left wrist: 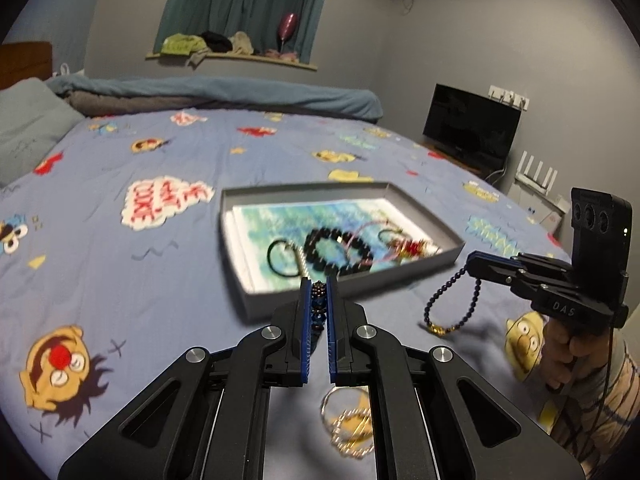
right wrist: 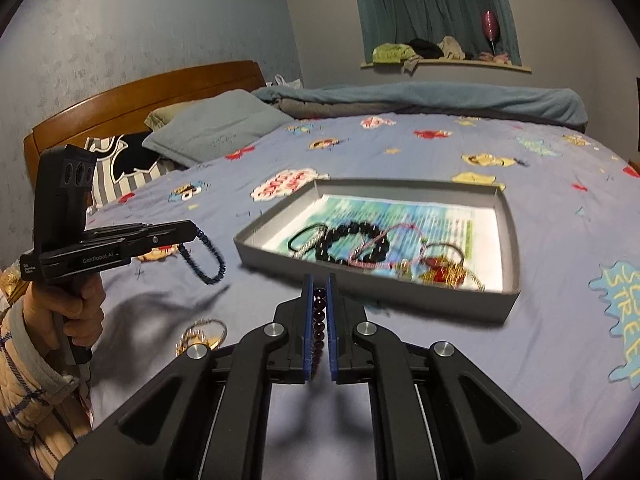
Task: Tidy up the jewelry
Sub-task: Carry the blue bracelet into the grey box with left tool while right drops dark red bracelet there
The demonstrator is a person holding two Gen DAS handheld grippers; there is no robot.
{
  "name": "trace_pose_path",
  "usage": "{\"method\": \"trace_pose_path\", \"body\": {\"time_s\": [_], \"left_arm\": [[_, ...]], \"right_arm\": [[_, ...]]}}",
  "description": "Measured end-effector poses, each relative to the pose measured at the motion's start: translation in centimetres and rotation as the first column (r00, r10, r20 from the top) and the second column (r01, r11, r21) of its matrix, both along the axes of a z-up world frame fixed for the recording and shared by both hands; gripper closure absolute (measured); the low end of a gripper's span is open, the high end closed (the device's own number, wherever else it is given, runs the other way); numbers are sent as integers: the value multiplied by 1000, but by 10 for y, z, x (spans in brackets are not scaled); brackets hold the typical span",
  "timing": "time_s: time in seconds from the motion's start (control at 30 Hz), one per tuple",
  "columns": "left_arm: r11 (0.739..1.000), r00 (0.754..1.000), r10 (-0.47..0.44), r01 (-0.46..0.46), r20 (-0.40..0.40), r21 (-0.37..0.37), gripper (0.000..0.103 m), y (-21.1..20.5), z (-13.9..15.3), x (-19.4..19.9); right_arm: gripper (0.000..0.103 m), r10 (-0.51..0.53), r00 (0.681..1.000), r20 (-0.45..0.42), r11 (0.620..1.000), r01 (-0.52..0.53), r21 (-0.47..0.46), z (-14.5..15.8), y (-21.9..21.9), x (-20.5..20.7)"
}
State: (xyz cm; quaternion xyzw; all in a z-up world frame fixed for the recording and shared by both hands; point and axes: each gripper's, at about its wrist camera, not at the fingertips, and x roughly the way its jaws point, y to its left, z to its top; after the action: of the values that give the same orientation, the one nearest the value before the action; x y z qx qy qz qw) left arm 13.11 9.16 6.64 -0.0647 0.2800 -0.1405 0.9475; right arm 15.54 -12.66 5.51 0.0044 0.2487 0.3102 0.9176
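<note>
Beads [left wrist: 319, 312] pinched between left gripper [left wrist: 319, 280] pads (blurry).

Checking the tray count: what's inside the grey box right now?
Inside the grey box lies a printed paper liner carrying a black bead bracelet, a black loop, a pink cord and blurred red-gold pieces. The liner hides the box floor.
</note>
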Motion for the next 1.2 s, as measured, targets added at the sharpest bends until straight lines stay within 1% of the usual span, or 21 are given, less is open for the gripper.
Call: {"method": "trace_pose_path", "body": {"time_s": [0.27, 0.43, 0.6, 0.87, 1.07, 1.2], "left_arm": [[1000, 999, -12, 13, 46, -26, 96, -12, 15, 21], [999, 999, -11, 13, 53, -37, 96, -19, 17, 39], [999, 999, -12, 14, 43, -42, 96, -24, 15, 61], [1000, 1000, -1, 1, 15, -8, 96, -34, 4, 100], [999, 998, 33, -32, -50, 38, 96, -32, -18, 123], [998, 994, 44, -39, -102, 50, 96, -28, -33, 132]], "right_arm": [[97, -49, 997, 55, 997, 46, 56, 33, -16, 22], [97, -82, 995, 64, 995, 78, 66, 42, -24, 43], [97, -105, 994, 38, 993, 103, 60, 36, -26, 70], [97, -142, 990, -10, 987, 142, 70, 19, -28, 114], [97, -202, 977, -74, 978, 205, 38, -7, -35, 142], [97, -234, 967, -97, 972, 236, 6, -18, -39, 149]]}}
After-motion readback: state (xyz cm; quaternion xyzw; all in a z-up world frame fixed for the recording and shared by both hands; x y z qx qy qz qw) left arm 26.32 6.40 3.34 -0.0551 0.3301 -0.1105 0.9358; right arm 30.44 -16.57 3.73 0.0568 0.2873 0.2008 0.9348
